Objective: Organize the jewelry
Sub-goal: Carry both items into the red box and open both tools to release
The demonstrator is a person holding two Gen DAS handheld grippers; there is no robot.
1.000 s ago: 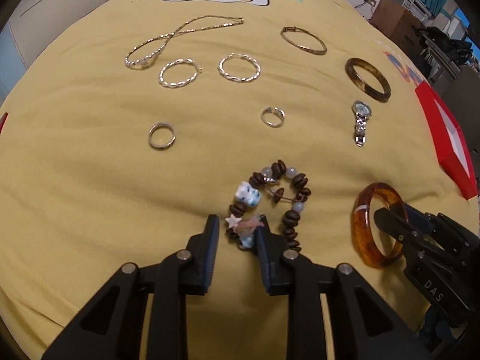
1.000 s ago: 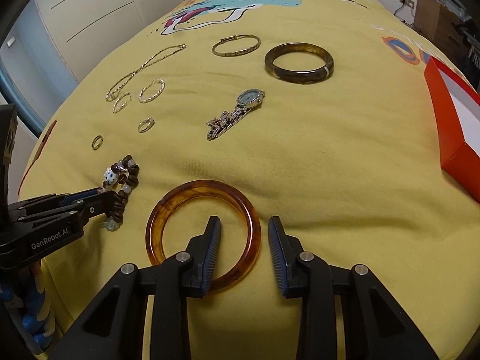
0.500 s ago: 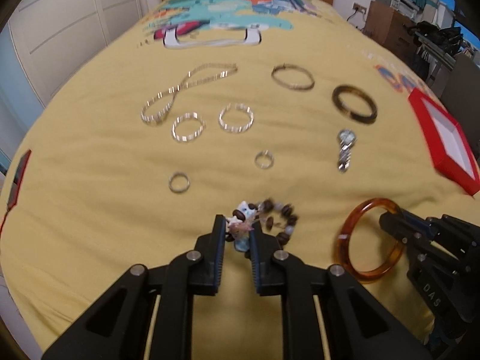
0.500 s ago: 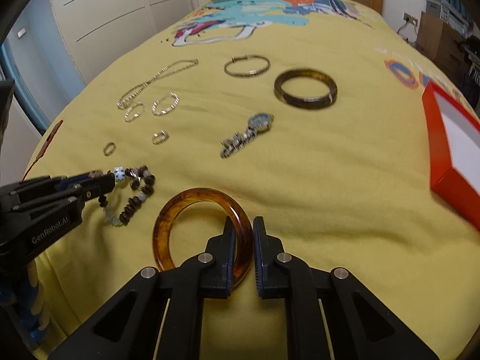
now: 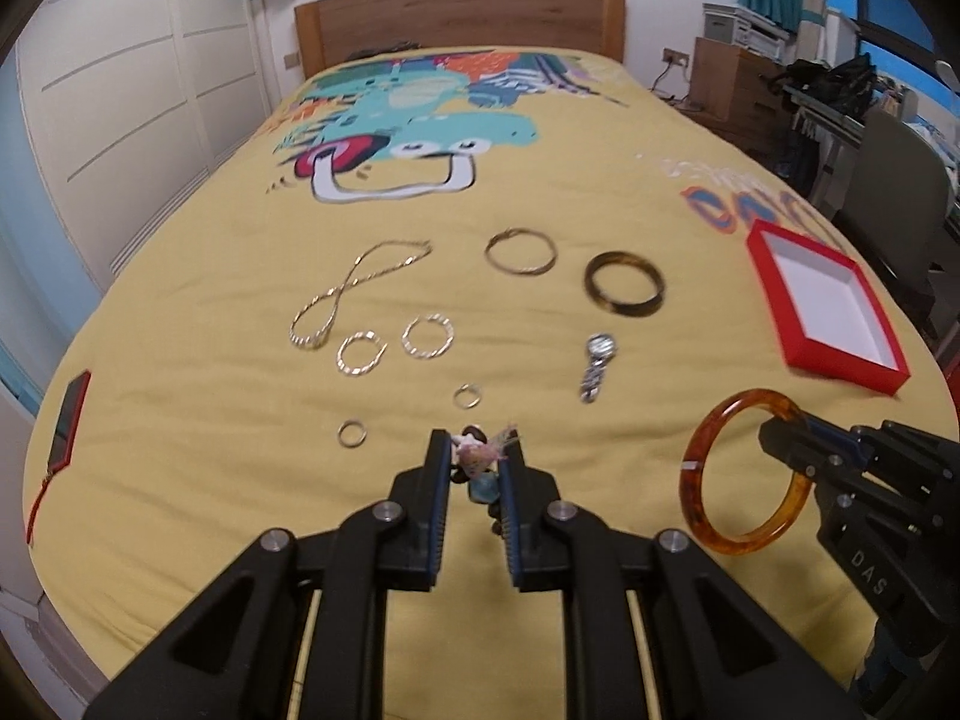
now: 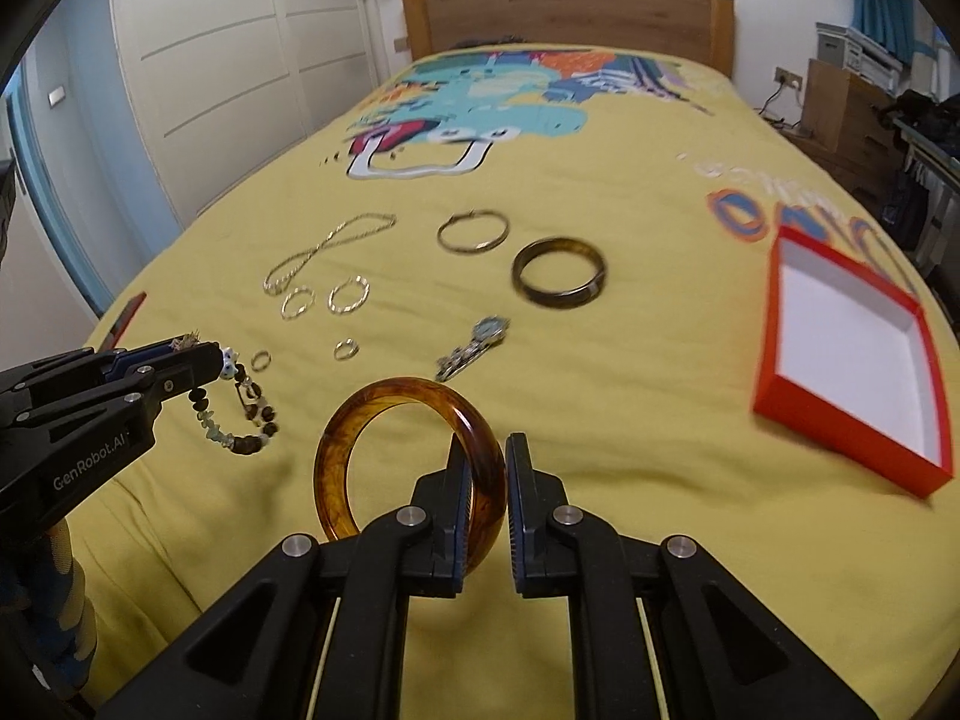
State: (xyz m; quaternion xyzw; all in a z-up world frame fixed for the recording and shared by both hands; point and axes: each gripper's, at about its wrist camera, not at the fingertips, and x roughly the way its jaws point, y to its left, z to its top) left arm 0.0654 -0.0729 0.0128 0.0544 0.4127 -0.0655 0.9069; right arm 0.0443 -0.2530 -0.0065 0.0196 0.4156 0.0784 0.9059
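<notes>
My left gripper (image 5: pixel 474 450) is shut on a brown beaded bracelet (image 6: pixel 240 414) with a white charm, held above the yellow bedspread; the beads hang below the fingers. My right gripper (image 6: pixel 485 450) is shut on an amber bangle (image 6: pixel 372 450), lifted and tilted; it also shows in the left wrist view (image 5: pixel 720 480). A red open box (image 6: pixel 852 348) with a white inside lies to the right. On the bedspread lie a dark bangle (image 5: pixel 624 285), a thin gold bangle (image 5: pixel 521 250), a watch (image 5: pixel 597 366), a chain (image 5: pixel 354 294), two twisted hoops (image 5: pixel 427 336) and two small rings (image 5: pixel 351 433).
The bed's near edge runs just below the grippers. A red-edged phone (image 5: pixel 69 420) lies at the left edge of the bed. A wooden headboard (image 5: pixel 462 18) stands at the far end, a wardrobe at left, and furniture and a chair at right.
Both grippers closed on their pieces and lifted them off the bedspread. Both views pulled up and back, so more of the bed and the red box shows.
</notes>
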